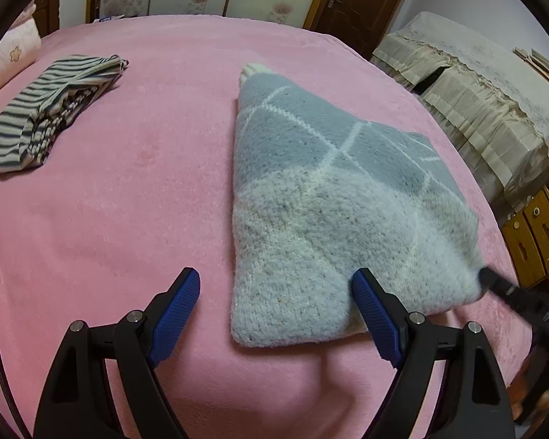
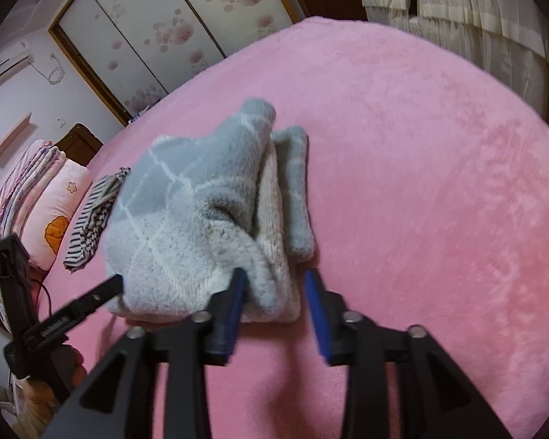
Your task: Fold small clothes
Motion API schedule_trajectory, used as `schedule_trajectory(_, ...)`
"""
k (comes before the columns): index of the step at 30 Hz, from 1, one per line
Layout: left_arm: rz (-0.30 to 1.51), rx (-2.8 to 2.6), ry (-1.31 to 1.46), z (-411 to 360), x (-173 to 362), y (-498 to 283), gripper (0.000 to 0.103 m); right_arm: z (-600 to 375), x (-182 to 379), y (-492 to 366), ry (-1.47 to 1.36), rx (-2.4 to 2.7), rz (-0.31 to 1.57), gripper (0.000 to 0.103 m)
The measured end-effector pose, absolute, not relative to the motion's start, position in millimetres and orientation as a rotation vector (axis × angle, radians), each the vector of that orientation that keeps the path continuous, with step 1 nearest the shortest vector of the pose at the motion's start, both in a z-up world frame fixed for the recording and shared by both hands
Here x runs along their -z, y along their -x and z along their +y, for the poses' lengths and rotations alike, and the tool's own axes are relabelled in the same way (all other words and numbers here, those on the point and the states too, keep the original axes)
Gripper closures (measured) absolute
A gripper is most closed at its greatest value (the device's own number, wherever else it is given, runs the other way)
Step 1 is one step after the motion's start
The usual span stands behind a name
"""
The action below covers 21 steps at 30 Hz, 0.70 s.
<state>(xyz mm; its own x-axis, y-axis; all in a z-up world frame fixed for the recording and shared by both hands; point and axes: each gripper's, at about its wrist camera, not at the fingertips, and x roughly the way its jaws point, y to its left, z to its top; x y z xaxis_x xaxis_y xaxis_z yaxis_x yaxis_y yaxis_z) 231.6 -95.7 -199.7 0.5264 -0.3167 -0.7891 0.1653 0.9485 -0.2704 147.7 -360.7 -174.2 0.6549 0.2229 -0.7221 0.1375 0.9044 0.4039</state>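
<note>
Tilting down toward the pink fleece bedspread (image 1: 128, 201), the left gripper (image 1: 274, 285) hovers with jaws spread wide and empty, straddling the near left corner of the folded grey-and-white knitted sweater (image 1: 329, 201). The right gripper (image 2: 274, 274), also angled down, stands partly parted around the sweater's near right edge; whether its pads press is unclear. The right view alone shows stacked folded layers. The sweater's long axis runs away from the grippers, narrowing farther off. Beyond lies a striped black-and-white garment (image 1: 44, 117).
</note>
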Motion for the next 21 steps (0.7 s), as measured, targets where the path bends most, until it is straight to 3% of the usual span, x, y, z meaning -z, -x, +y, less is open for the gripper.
schedule_trajectory(8, 0.893, 0.340, 0.131, -100.0, 165.5, -242.6, 0.019, -336.1, 123.4, -191.7, -0.330, -0.082, 0.721, 0.063)
schedule_trajectory(15, 0.826, 0.399, 0.176, -118.2, 144.7, -289.4, 0.019, -300.2, 133.5, -255.9, -0.292, -0.181, 0.746, 0.064)
schedule_trajectory(17, 0.851, 0.416, 0.189, -126.0, 150.4, -303.5, 0.019, -301.5, 153.8, -271.0, -0.251, -0.115, 0.804, 0.073)
schedule_trajectory(18, 0.869, 0.427, 0.200, -129.2, 155.5, -309.5, 0.019, -304.9, 162.5, -275.4, -0.234, -0.078, 0.830, 0.086)
schedule_trajectory(21, 0.858, 0.428, 0.184, -135.5, 164.7, -315.1, 0.019, -325.4, 187.4, -271.6, -0.274, -0.053, 0.853, 0.089)
